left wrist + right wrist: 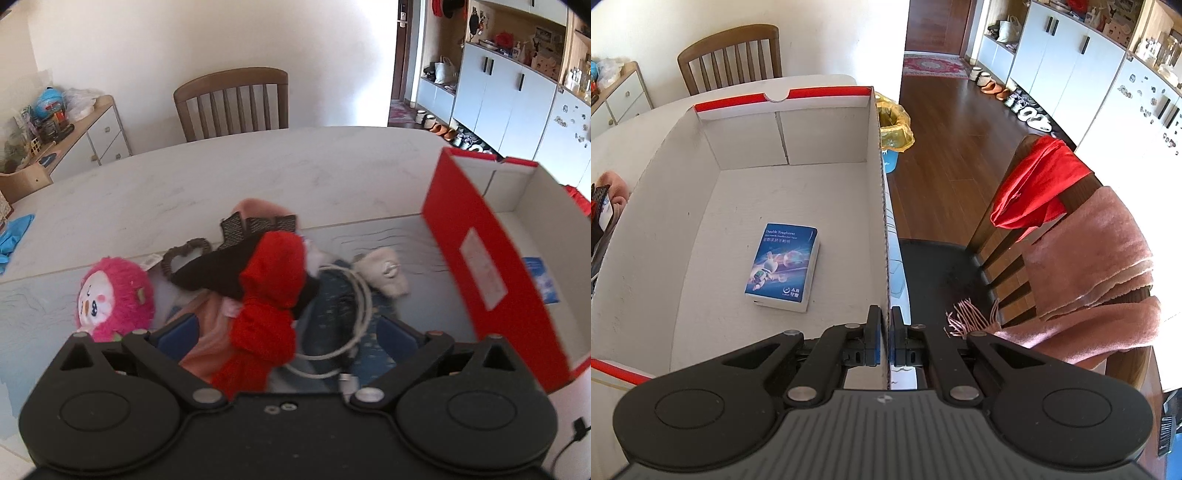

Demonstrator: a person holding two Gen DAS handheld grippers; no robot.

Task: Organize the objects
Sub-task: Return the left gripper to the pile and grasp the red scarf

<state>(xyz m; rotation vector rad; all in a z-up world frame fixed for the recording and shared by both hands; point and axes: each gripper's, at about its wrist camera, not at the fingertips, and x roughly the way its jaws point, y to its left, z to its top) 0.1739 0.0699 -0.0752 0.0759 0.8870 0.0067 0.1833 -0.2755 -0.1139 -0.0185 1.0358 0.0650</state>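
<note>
Left wrist view: left gripper [288,328] spread wide over a red knit piece [271,295]; right gripper [885,325] pinches the box wall [882,206].

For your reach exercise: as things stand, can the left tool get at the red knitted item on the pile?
Probably yes. The left tool stands wide open with the red knitted item lying on top of the pile between its fingers, nothing covering it; the white cable lies beside it.
</note>
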